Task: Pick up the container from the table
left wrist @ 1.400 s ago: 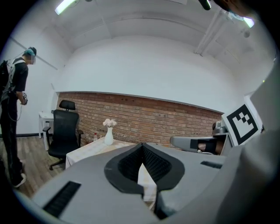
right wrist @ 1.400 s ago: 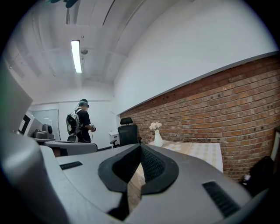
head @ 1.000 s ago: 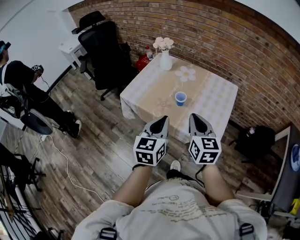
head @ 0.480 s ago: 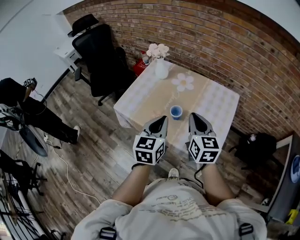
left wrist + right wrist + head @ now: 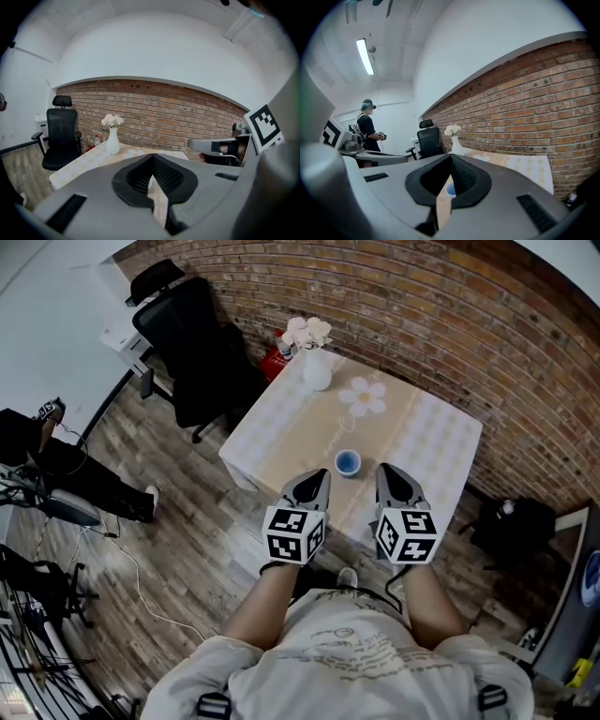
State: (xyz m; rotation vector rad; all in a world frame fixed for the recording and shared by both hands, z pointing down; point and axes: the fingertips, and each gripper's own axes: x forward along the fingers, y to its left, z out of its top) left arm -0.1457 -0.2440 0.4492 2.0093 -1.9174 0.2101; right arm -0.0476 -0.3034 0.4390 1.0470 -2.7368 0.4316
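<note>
The container is a small blue cup (image 5: 348,463) standing near the front edge of a square table (image 5: 441,442) covered with a pale cloth. My left gripper (image 5: 318,475) and right gripper (image 5: 386,471) hang side by side over the table's front edge, both shut and empty. The cup lies just beyond and between the two tips, touching neither. In the right gripper view the cup (image 5: 450,189) shows through the hollow behind the closed jaw tips (image 5: 450,155). The left gripper's jaws (image 5: 151,156) meet at their tips too, pointing at the table.
A white vase of flowers (image 5: 317,371) stands at the table's far left corner, and a flower-shaped mat (image 5: 364,397) lies beside it. A black office chair (image 5: 192,334) is left of the table. A black bag (image 5: 511,521) sits on the floor at right. A person (image 5: 368,125) stands off to the left.
Both grippers have moved forward to the table together. Their tips, a second ago short of the table's front edge, now reach over it close to the cup. Both stayed shut.
</note>
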